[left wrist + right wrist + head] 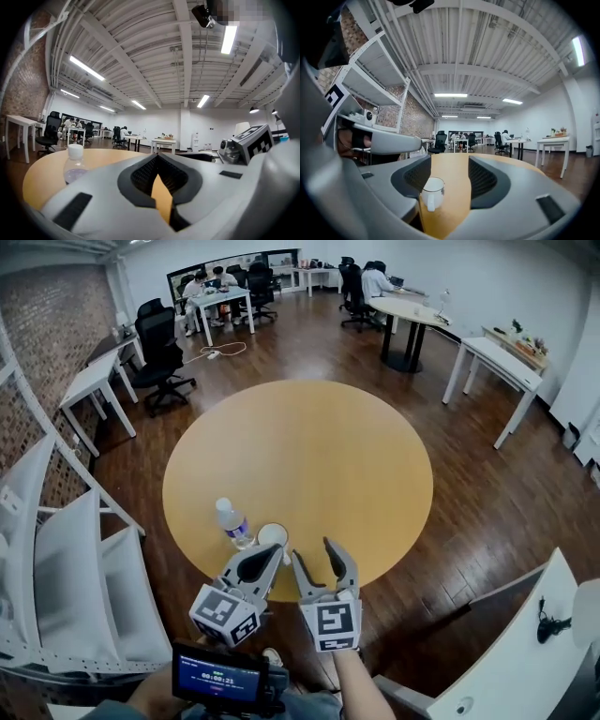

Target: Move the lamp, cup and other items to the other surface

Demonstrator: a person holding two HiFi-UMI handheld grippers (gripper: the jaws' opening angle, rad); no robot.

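A white cup (272, 536) with a handle stands near the front edge of the round yellow table (309, 456). A clear water bottle (232, 521) with a white cap stands just left of it. My left gripper (274, 551) is shut with nothing in it, and its tips sit just in front of the cup. My right gripper (313, 550) is open beside it, to the right of the cup. In the right gripper view the cup (432, 191) stands ahead of the open right gripper (449, 171), toward the left jaw and untouched. The left gripper view shows the bottle (75, 164) to the left of the shut left gripper (158, 161).
White shelving (75, 559) stands at the left. A white table (525, 652) with a black cable and a white lamp shade (589, 613) is at the lower right. Desks, office chairs and seated people fill the back of the room. A small screen (217, 676) sits below the grippers.
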